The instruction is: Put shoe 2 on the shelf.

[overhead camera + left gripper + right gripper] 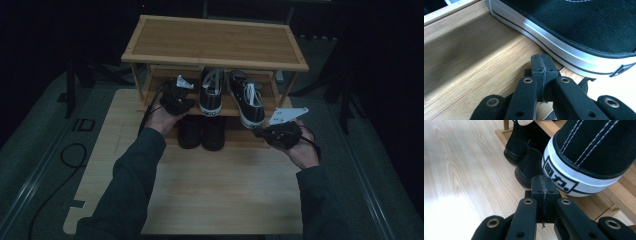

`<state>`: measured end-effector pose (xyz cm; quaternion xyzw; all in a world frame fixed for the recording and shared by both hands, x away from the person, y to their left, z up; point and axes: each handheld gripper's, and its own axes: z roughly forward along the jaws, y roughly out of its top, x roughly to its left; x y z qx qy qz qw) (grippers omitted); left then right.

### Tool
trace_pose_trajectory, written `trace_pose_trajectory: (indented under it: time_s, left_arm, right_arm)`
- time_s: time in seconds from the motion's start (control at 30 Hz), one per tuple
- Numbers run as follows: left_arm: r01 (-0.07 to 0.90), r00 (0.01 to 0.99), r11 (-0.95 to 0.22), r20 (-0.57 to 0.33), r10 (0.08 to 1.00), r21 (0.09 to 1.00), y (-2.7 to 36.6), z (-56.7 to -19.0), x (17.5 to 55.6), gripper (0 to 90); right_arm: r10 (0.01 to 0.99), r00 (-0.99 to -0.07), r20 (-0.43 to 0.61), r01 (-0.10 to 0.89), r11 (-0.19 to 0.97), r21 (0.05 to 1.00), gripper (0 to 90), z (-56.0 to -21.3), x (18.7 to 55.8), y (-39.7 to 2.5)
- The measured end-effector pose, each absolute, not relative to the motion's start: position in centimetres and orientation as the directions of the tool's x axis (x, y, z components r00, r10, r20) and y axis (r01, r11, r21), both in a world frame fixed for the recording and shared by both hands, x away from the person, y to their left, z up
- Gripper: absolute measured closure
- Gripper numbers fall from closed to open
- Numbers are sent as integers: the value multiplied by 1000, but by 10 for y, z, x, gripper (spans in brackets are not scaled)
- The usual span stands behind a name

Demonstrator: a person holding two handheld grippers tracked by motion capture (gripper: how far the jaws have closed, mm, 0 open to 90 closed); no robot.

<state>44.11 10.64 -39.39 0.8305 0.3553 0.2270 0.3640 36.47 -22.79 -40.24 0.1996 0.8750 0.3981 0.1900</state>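
Observation:
A wooden shoe rack (215,42) stands at the far side of the table. Two black canvas sneakers with white laces sit on its middle shelf: the left sneaker (211,91) and the right sneaker (247,98), whose heel overhangs the shelf edge. My left gripper (181,96) is shut and empty, on the shelf beside the left sneaker's sole (564,45). My right gripper (272,131) is shut and empty, just in front of the right sneaker's heel (574,177). In both gripper views the jaws are pressed together.
A pair of plain black shoes (202,132) stands on the rack's bottom level, also visible as black shoes (524,150) in the right gripper view. The light wooden table (210,190) lies under both forearms. A black cable (70,160) loops on the floor at left.

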Motion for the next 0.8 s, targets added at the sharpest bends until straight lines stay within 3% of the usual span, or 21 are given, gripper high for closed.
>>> trace_pose_trajectory:
  time_s: [0.8]
  left_arm:
    - [420,648,-493,128,751,762,106,-394,441,900]
  right_arm:
    - [535,-825,-182,191,568,800,900,-398,371,-217]
